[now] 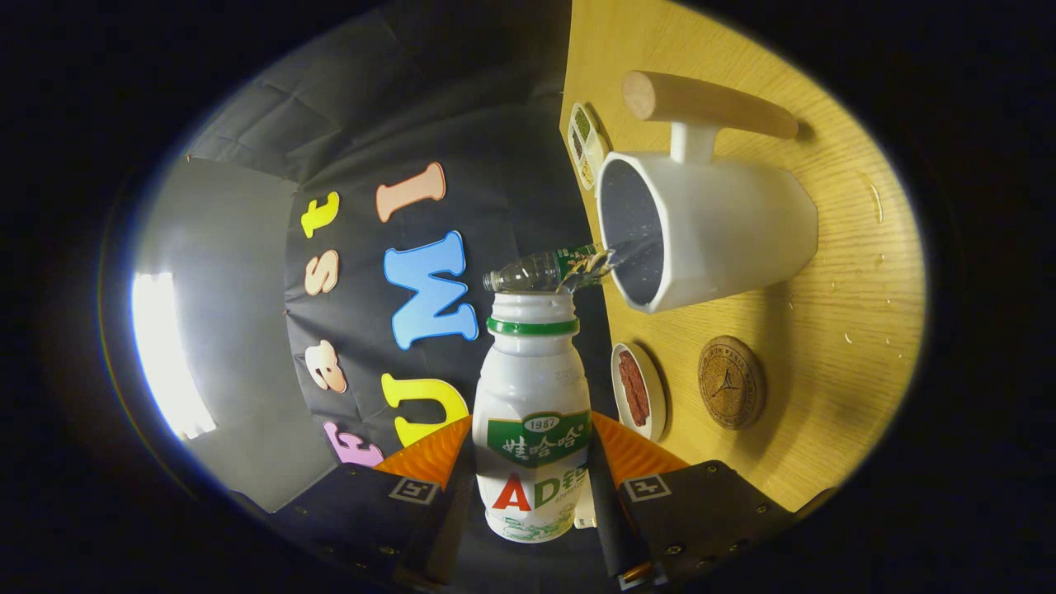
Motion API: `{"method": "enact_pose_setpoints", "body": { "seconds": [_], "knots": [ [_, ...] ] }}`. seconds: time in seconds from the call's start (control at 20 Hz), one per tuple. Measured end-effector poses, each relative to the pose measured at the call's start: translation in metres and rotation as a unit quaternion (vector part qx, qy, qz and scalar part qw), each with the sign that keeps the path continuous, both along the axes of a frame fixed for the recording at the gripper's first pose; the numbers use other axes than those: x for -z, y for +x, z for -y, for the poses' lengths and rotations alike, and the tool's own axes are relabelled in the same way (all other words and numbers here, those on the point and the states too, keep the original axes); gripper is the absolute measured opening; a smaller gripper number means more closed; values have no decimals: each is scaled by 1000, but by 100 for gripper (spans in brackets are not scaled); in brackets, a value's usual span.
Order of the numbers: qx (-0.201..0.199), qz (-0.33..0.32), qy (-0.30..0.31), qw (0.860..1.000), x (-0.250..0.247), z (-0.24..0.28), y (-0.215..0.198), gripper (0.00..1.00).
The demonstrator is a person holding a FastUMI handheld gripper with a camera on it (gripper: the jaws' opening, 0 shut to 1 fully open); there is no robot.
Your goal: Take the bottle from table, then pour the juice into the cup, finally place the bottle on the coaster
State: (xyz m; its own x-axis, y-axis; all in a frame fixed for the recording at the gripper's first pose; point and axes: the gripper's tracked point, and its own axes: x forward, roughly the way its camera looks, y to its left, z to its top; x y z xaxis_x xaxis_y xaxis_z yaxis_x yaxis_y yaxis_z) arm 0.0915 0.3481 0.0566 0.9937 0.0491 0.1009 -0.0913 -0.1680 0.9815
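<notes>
— both fingers (437,454) of my gripper (532,462) are clamping the bottle (532,412), tipped sideways, mouth just beside the cup (726,239) rim. liquid is streaming in.

— risk?

— i'm judging spill: stream is crossing at the lip; droplets are sitting on the table (850,330). coaster (731,382) is waiting nearby.

Two bottles (532,412), one cup (726,235), one coaster (730,382)

A black cloth wall (495,165), creased in folds, hangs behind a light wooden worktop (825,330) with fine grain. Beside the cloth stands a pale grey panel (239,272), with a bright glare of light (165,355) on it.
</notes>
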Motion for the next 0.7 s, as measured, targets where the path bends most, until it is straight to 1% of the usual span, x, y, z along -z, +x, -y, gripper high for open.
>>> {"method": "enact_pose_setpoints", "body": {
  "seconds": [0.7],
  "knots": [
    [11,2,22,1000,-1,5,-2,66]
  ]
}}
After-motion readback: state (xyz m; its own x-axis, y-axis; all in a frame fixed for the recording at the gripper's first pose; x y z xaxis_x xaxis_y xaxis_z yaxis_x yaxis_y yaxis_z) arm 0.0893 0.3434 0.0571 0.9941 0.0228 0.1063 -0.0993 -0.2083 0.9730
